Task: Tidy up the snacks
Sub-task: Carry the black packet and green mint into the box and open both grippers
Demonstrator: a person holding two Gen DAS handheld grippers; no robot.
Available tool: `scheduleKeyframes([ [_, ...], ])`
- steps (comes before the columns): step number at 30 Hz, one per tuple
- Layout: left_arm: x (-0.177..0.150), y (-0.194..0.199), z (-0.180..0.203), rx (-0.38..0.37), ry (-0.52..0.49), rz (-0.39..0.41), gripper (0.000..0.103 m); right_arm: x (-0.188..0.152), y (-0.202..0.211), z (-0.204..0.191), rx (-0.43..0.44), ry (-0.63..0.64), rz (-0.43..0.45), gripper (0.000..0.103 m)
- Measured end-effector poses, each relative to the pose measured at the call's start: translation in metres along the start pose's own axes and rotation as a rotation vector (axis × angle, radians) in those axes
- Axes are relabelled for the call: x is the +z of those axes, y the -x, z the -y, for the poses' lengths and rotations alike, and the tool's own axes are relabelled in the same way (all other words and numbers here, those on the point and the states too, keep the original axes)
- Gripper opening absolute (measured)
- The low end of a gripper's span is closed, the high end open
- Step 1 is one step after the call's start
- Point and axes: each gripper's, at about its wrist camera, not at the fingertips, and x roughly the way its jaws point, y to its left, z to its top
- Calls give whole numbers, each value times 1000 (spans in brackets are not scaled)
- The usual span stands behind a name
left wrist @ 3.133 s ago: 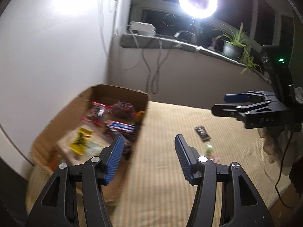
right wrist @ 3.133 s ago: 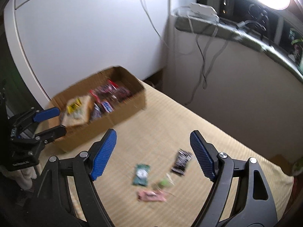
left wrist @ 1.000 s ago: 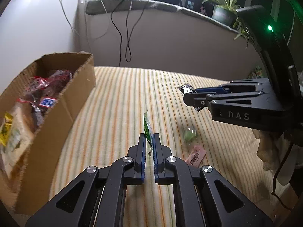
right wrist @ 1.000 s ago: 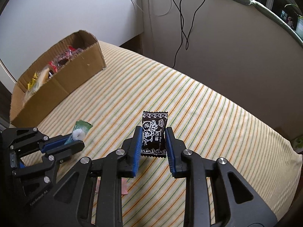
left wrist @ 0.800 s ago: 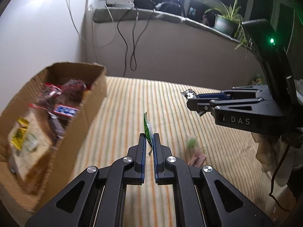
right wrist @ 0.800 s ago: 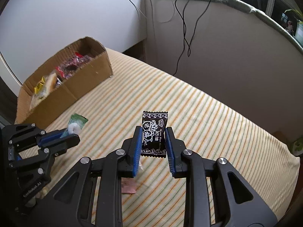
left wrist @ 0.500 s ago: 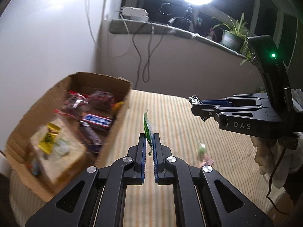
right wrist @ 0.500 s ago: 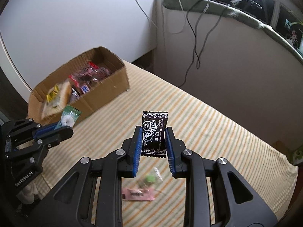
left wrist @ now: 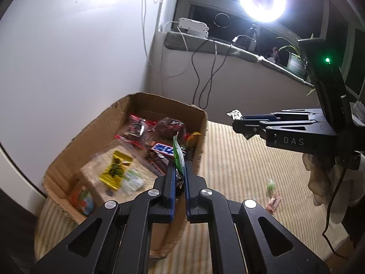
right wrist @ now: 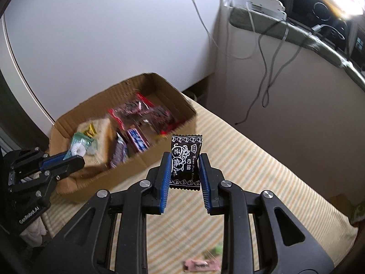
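Tongs [right wrist: 184, 171] around black candy [right wrist: 186, 161]

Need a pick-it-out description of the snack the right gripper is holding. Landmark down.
Start at the open cardboard box on the striped cloth. To its right the right gripper is shut on a small black candy wrapper that stands upright between the blue pads. It alone is black with white characters and crimped ends; the left gripper holds a green packet.

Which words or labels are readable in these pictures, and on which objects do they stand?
"DAS": side of the right gripper.
"GenRobot.AI": body of the left gripper.
"Cream Plum Candy": black candy wrapper, beside Chinese characters.
Packets in the cardboard box: too blurred.
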Motion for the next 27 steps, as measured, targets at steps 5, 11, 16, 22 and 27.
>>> scheduleKeyframes([
  [5,0,1,-12,13,12,2,5,15,-14,-17,26,29,-7,25],
  [11,-1,5,-24,30,25,6,5,25,-29,-31,51,50,-18,25],
  [16,-1,8,-32,39,33,9,5,30,-41,-39,71,54,-30,25],
  [22,0,9,-36,45,38,11,5,33,-51,-46,88,59,-46,25],
  [27,-1,9,-37,51,43,10,6,35,-54,-48,93,60,-45,25],
])
